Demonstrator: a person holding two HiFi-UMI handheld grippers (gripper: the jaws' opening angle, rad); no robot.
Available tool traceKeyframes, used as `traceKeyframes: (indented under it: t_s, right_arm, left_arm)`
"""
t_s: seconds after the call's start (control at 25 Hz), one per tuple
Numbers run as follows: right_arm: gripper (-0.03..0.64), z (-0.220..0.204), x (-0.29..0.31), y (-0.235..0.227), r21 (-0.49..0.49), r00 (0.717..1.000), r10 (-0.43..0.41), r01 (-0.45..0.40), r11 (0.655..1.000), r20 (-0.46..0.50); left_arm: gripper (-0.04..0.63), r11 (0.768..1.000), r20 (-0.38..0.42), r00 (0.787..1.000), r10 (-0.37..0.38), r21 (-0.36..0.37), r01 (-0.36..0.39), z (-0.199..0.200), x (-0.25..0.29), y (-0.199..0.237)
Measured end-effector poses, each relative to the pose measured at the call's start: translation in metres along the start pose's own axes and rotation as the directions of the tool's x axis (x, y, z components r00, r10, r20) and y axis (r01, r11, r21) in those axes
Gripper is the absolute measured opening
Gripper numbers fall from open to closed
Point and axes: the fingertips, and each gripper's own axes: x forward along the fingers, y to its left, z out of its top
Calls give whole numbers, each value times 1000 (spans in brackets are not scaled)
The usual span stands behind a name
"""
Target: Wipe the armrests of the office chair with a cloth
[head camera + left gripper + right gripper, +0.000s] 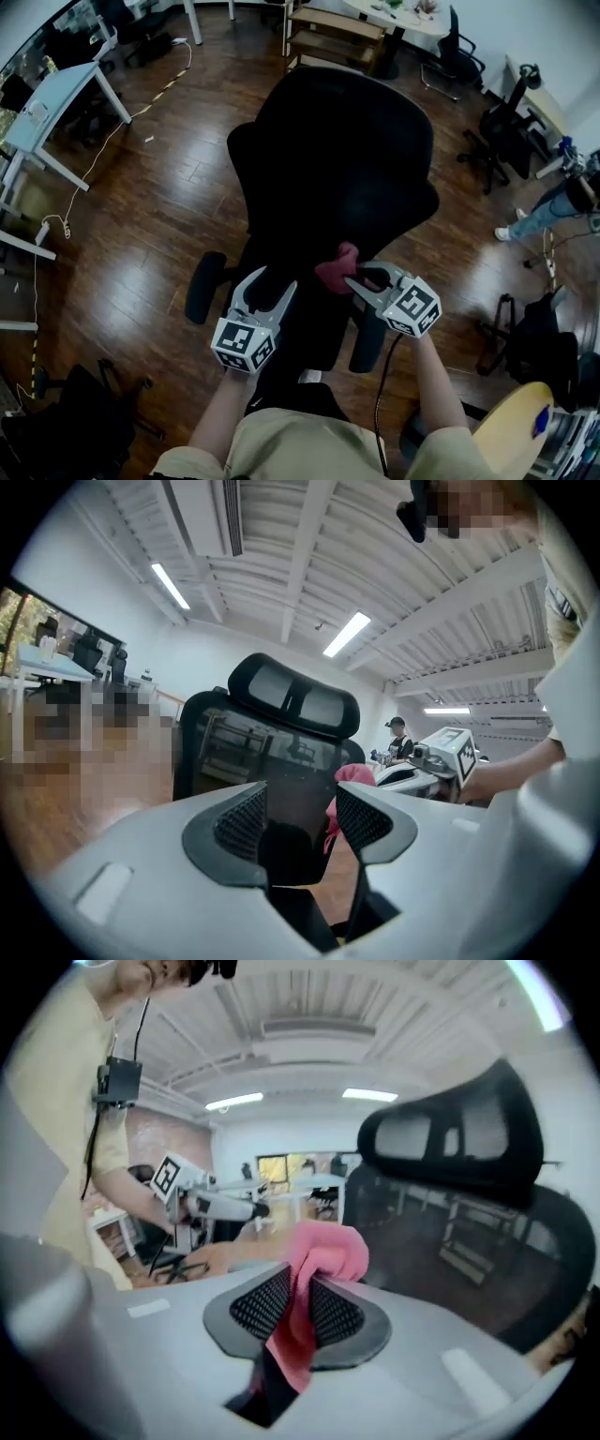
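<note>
The two grippers are closest. The left gripper has its fingers wide apart with nothing in them (you only see the chair through the gap). It hangs over the front of the seat, between the two armrests. The right gripper has its fingers squeezed tight on the pink cloth, and a soft lump of cloth sticks out past the tips.

Just under that gripper is the right armrest, long and black. The left armrest is on the other side, well apart from the cloth. Behind them stands the big black back of the office chair.

I think the job is at the start of wiping the right armrest. I can't tell if the cloth touches it. Next, the cloth should go down flat on top of that armrest and rub along it from end to end. Then it has to cross over to the other one.

Far off is a desk.
</note>
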Motion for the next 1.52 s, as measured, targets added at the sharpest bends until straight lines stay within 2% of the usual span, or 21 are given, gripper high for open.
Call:
traceKeyframes:
  t_s: [0.12, 0.24, 0.32, 0.4, 0.52, 0.6, 0.68, 0.72, 0.8, 0.96, 1.2, 1.36, 1.52]
  right_arm:
    - [64, 44, -45, 13, 46, 975, -161, 156, 987, 150]
    - [64, 62, -95, 29, 104, 922, -297, 280, 954, 249]
    - [64, 66, -129, 40, 152, 874, -386, 356, 922, 295]
    - [64, 67, -161, 46, 208, 814, -477, 430, 879, 331]
    - [64, 59, -199, 51, 282, 713, -602, 532, 798, 360]
    - [64, 55, -215, 59, 298, 656, -661, 590, 750, 364]
    - [64, 53, -222, 71, 314, 619, -692, 618, 721, 371]
    - [64, 53, -224, 77, 324, 611, -696, 618, 717, 377]
    - [64, 53, -225, 88, 327, 610, -691, 610, 722, 388]
    - [64, 52, -232, 100, 324, 617, -680, 599, 732, 395]
    - [64, 36, -227, 113, 343, 648, -658, 562, 753, 382]
    - [64, 22, -193, 120, 371, 695, -628, 513, 774, 349]
    - [64, 19, -133, 134, 345, 778, -544, 440, 829, 316]
  left_arm:
    - [209, 999, 43, 999, -22, 46, 20, 33, -10, -23]
    - [209, 996, 71, 996, -61, 71, 56, 54, -19, -57]
    - [209, 993, 80, 993, -83, 92, 76, 64, -27, -83]
    - [209, 988, 99, 990, -98, 130, 85, 73, -33, -105]
    - [209, 976, 137, 987, -82, 212, 51, 87, -43, -129]
    - [209, 964, 160, 985, -59, 264, 15, 96, -52, -141]
    - [209, 954, 185, 982, -46, 299, -12, 99, -60, -148]
    - [209, 951, 194, 980, -43, 308, -19, 100, -64, -151]
    - [209, 952, 194, 980, -46, 307, -16, 98, -66, -158]
    - [201, 953, 131, 988, -75, 300, 33, 85, -62, -173]
    - [207, 964, 173, 984, -40, 267, -8, 85, -81, -167]
    - [207, 962, 170, 985, 9, 267, -55, 83, -105, -138]
    - [207, 964, 180, 980, 80, 236, -122, 83, -130, -88]
